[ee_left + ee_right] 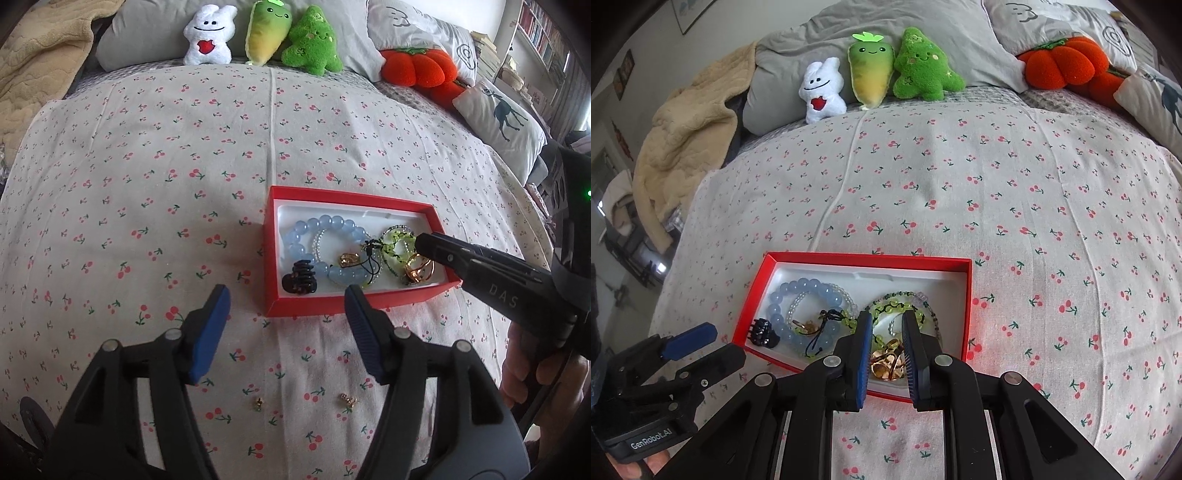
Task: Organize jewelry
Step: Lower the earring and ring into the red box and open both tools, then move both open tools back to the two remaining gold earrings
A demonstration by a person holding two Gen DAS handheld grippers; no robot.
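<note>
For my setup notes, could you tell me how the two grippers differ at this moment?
The left gripper is spread wide over bare sheet before the red box; the right gripper is narrower, open, reaching into the box above the gold rings. Neither grips anything. Both have blue pads.

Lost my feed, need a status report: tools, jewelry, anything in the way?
Left tool open, empty, short of red cardboard box. Right tool open over gold rings inside. Two small gold earrings on cherry-print bedsheet.

I see my right gripper [885,354] over the red box's [968,295] near edge, fingers parted around gold rings [886,363]. A blue bead bracelet [798,306] lies toward its left edge.
</note>
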